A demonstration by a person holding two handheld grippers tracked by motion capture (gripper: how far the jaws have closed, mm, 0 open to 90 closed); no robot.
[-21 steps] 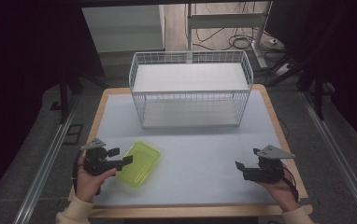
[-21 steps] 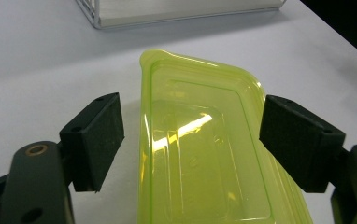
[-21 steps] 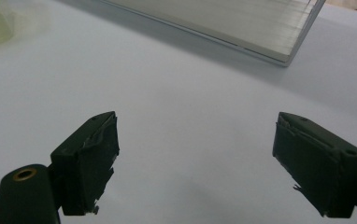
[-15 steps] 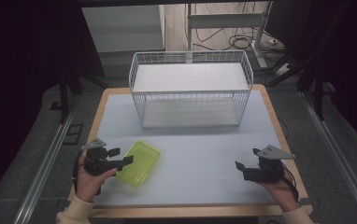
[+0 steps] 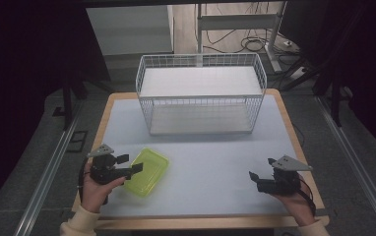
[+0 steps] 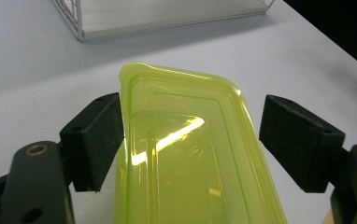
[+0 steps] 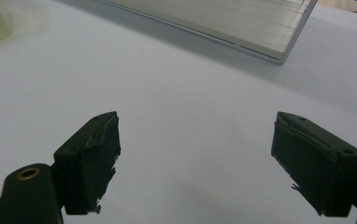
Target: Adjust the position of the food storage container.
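In the high view we see the green container (image 5: pixel 147 171) lying flat near the front left corner of the desk (image 5: pixel 210 162), just in front of the left tool (image 5: pixel 129 164), and its long axis runs from this tool obliquely toward the wire basket (image 5: pixel 201 98) at the back edge. The left hand (image 5: pixel 95 189) is clearly the nearer one; the right tool (image 5: pixel 255 178) waits near the front right corner, well apart from the container

In the left gripper view the container (image 6: pixel 190 154) lies between the wide jaws, which do not press it; the left jaw stands just beside its rim, and the tool is tilted down over it

In the right gripper view the jaws are wide, with only bare desk (image 7: pixel 181 102) between them
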